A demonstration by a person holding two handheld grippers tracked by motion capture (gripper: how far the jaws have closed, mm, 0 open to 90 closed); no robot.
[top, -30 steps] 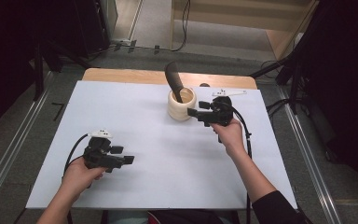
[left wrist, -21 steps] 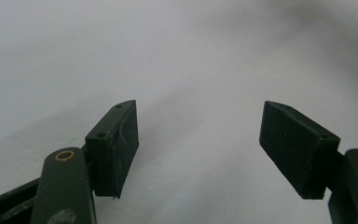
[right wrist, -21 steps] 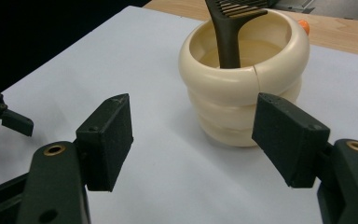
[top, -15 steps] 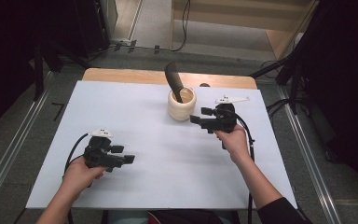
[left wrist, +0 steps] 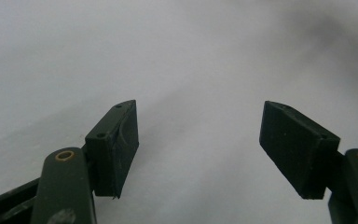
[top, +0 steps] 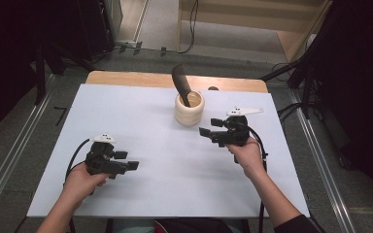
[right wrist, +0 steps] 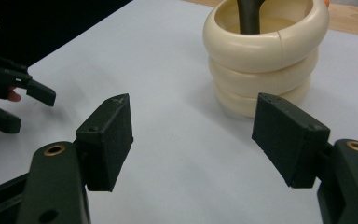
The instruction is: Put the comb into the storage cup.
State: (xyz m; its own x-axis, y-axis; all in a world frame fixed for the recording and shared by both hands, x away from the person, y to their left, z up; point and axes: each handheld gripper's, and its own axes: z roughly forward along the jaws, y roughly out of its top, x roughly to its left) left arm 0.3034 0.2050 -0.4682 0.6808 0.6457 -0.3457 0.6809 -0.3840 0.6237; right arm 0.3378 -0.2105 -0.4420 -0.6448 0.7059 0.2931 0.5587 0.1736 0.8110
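A white-topped desk (top: 165, 194) with a strip of bare wood along its far edge carries a cream-coloured ribbed holder made of stacked rounded rings (top: 189, 108), standing upright near the middle of the far edge. A dark, curved, blunt-ended tool (top: 180, 83) stands in it, its lower end inside the holder and its upper part leaning toward the far left.

The left hand-held gripper (top: 128, 166) sits low over the near-left part of the desk, held by the person's left hand (top: 80, 180), with its jaws pointing toward the right edge. In the left gripper view its two black jaws stand wide apart with nothing between them, only the plain white surface (left wrist: 191, 70) beyond.

The right hand-held gripper (top: 207, 133) is held by the person's right hand (top: 248, 156) over the right half of the desk, near the holder but apart from it, on its near-right side, with its jaws pointing left. A grey three-cornered plate (top: 244, 111) rides on top of it. In the right gripper view the jaws are likewise spread wide and empty; the ribbed holder (right wrist: 265, 56) stands beyond them, toward the right jaw, with the dark tool's shaft (right wrist: 249, 16) rising out of it, and the left hand-held gripper (right wrist: 23, 100) shows farther off at the left.
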